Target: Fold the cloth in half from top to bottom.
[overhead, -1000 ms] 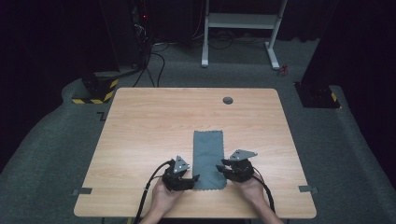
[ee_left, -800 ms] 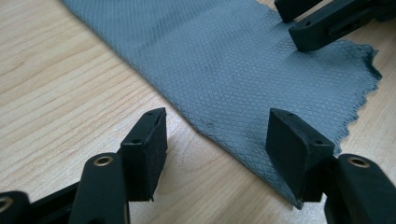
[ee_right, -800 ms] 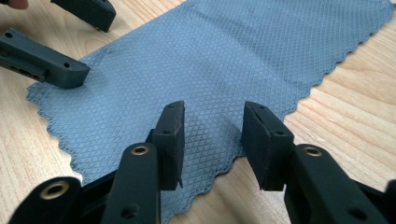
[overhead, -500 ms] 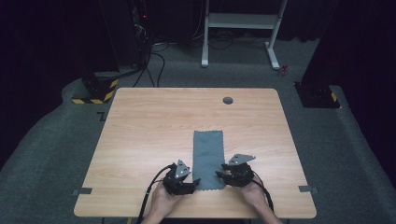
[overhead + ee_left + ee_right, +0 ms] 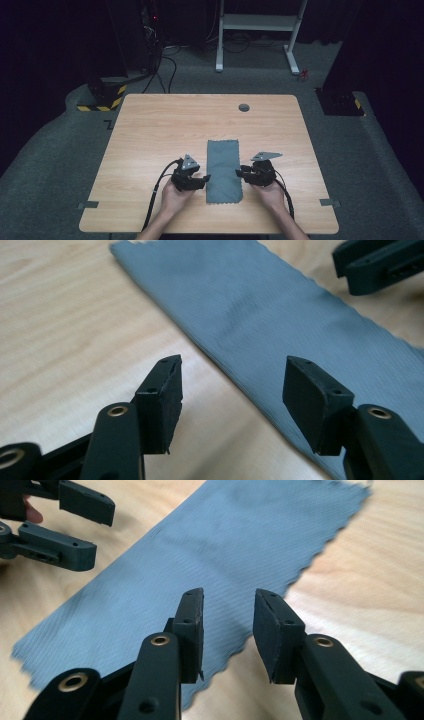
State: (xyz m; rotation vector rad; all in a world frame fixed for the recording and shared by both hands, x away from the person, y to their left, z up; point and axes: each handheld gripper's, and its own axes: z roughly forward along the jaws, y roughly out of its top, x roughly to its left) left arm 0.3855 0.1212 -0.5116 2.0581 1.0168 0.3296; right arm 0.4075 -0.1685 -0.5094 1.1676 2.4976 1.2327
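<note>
Tongs, high view: left tongs (image 5: 204,178) and right tongs (image 5: 240,173) flank a grey cloth (image 5: 223,170) flat on the wooden bench (image 5: 150,130), toward its near edge.
Left gripper view: left tongs (image 5: 232,382) spread wide, astride the cloth's (image 5: 260,305) edge (nothing grasped).
Right gripper view: right tongs (image 5: 227,617) parted over the cloth's (image 5: 200,550) scalloped edge, gripping nothing.

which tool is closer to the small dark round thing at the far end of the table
Right, though only slightly. The right tool sits at the cloth's right edge, nearly straight below the round grommet. The left tool is at the cloth's left edge, farther off to the side.
</note>
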